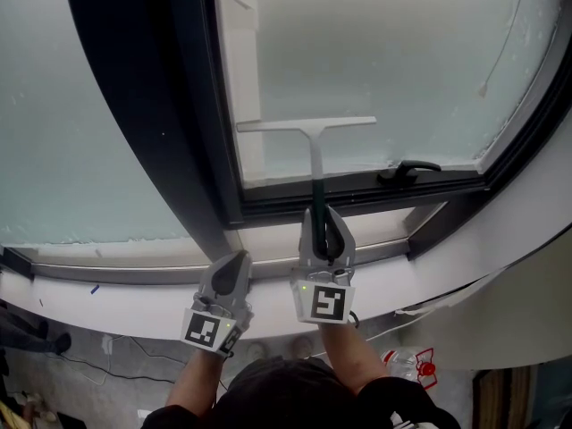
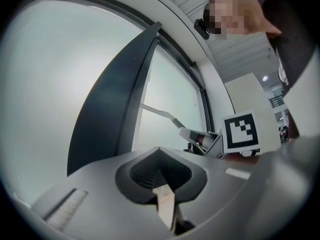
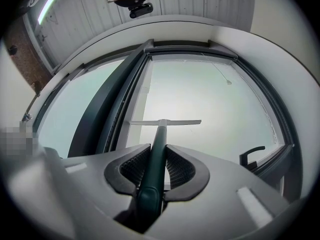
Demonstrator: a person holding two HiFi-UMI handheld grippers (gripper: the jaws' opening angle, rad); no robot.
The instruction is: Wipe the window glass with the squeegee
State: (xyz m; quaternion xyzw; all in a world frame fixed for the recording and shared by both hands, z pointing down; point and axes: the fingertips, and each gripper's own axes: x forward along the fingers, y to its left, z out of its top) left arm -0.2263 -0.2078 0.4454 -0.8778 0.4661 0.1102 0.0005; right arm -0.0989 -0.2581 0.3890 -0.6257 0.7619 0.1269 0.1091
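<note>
The right gripper (image 1: pixel 324 226) is clamped on the squeegee (image 1: pixel 314 155) by its dark handle; its pale blade lies level across the window glass (image 1: pixel 402 52), low near the bottom frame, left of the black latch (image 1: pixel 407 168); the left gripper (image 1: pixel 234 264), jaws together and empty, hangs beside it over the white sill (image 1: pixel 116 295).

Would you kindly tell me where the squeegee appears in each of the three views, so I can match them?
Head view: squeegee at centre, blade across the lower pane, handle in the right tool.
Left gripper view: right of centre, seen side-on.
Right gripper view: centre, handle running up from between the tool's jaws.
Shared landmark: the dark window post, left of the squeegee in all three.
</note>
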